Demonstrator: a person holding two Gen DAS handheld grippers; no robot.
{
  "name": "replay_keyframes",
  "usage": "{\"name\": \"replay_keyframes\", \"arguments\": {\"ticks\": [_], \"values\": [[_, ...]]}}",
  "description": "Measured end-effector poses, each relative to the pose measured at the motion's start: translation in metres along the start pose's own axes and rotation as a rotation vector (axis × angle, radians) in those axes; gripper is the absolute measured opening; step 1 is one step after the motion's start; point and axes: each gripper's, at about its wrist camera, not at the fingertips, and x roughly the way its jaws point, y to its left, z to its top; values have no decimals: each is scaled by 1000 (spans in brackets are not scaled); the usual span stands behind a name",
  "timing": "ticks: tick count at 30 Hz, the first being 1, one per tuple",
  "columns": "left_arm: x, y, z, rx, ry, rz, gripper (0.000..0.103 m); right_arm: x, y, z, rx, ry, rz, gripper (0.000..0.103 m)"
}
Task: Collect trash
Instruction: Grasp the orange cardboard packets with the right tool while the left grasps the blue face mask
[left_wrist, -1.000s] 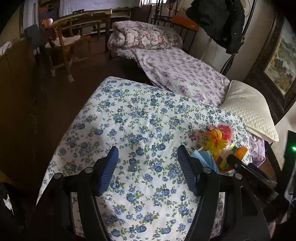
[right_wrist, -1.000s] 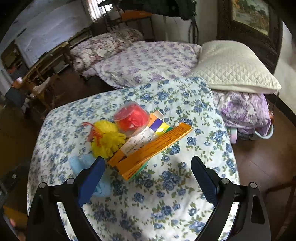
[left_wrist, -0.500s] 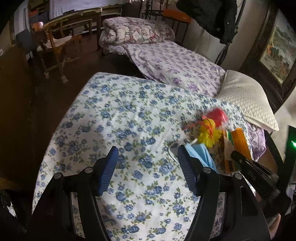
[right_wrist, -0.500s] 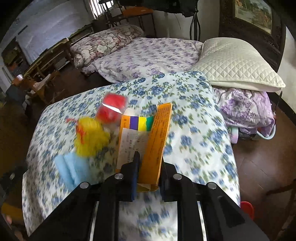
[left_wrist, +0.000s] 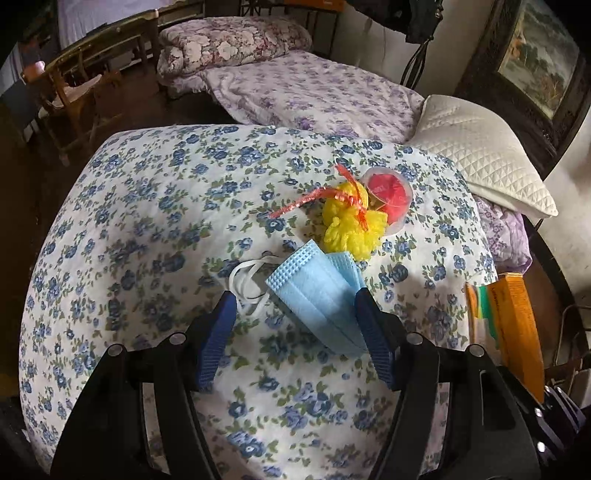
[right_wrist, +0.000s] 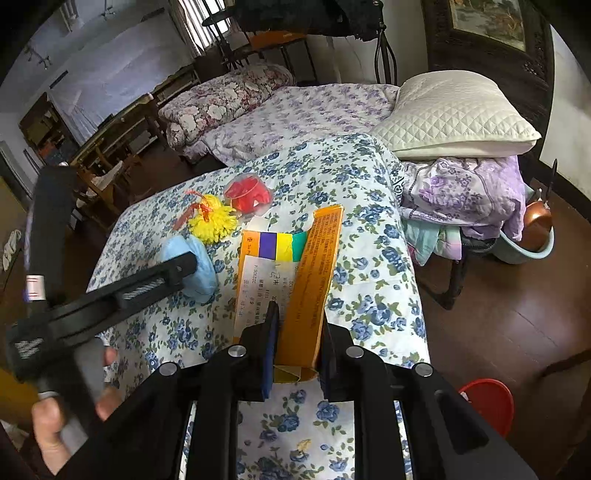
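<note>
My right gripper (right_wrist: 297, 325) is shut on an orange carton (right_wrist: 314, 280) with a white label and coloured stripes, held above the floral cloth; it also shows in the left wrist view (left_wrist: 513, 325). My left gripper (left_wrist: 295, 314) is open, its fingers either side of a folded blue face mask (left_wrist: 317, 295) with white ear loops. Behind the mask lie a yellow pom-pom (left_wrist: 351, 221) with a red ribbon and a clear cup with red inside (left_wrist: 388, 192). The right wrist view shows the mask (right_wrist: 195, 266), pom-pom (right_wrist: 212, 221) and cup (right_wrist: 247, 194) left of the carton.
The trash lies on a blue-flowered cloth (left_wrist: 147, 221). Beyond are a purple floral bed (left_wrist: 314, 92) and a white quilted pillow (left_wrist: 480, 155). A red bin (right_wrist: 487, 402) stands on the wooden floor at right, near a pile of laundry (right_wrist: 465, 195).
My right gripper has lifted the carton away from the pile and pulled back. My left gripper has moved forward and right, so the mask now lies between its open fingers.
</note>
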Motion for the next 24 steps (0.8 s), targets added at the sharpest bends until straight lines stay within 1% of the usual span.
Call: {"name": "replay_keyframes", "arguments": {"ticks": [4, 5, 6, 7, 8, 9, 10, 12, 14, 15, 16, 17, 18, 19, 21, 24], "values": [[3, -1, 0, 5, -2, -27, 63, -1, -1, 1, 4, -4, 14, 19], [5, -2, 0, 2, 2, -41, 60, -1, -2, 1, 6, -6, 16, 20], [7, -3, 0, 2, 7, -58, 52, -2, -3, 1, 9, -8, 18, 20], [9, -6, 1, 3, 8, -89, 47, -2, -3, 2, 12, -10, 19, 20], [10, -8, 1, 7, 7, -102, 44, -3, -4, 1, 15, -12, 19, 20], [11, -10, 0, 13, 7, -115, 38, -2, -6, 2, 18, -11, 18, 20], [12, -13, 0, 20, 3, -125, 36, 0, -7, 2, 21, -4, 18, 20], [14, -18, -2, 26, -3, -142, 36, 5, -8, 1, 17, 23, 24, 21], [15, -22, -3, 41, -13, -140, 35, 15, -7, -4, 11, 78, 34, 22], [15, -23, -4, 46, -16, -142, 34, 18, -6, -5, 11, 90, 36, 22], [15, -23, -4, 44, -16, -159, 26, 21, -5, -7, 4, 101, 34, 23], [15, -23, -3, 41, -20, -164, 25, 23, -3, -8, -5, 109, 32, 23], [13, -24, -4, 46, -33, -165, 19, 26, -1, -10, -18, 117, 34, 22], [11, -26, -5, 57, -45, -165, 15, 27, 1, -11, -32, 114, 29, 20], [7, -27, -6, 68, -54, -168, 13, 27, 3, -13, -48, 101, 24, 18], [-3, -23, -8, 71, -73, -174, 12, 20, -2, -12, -20, 72, 41, 17]]}}
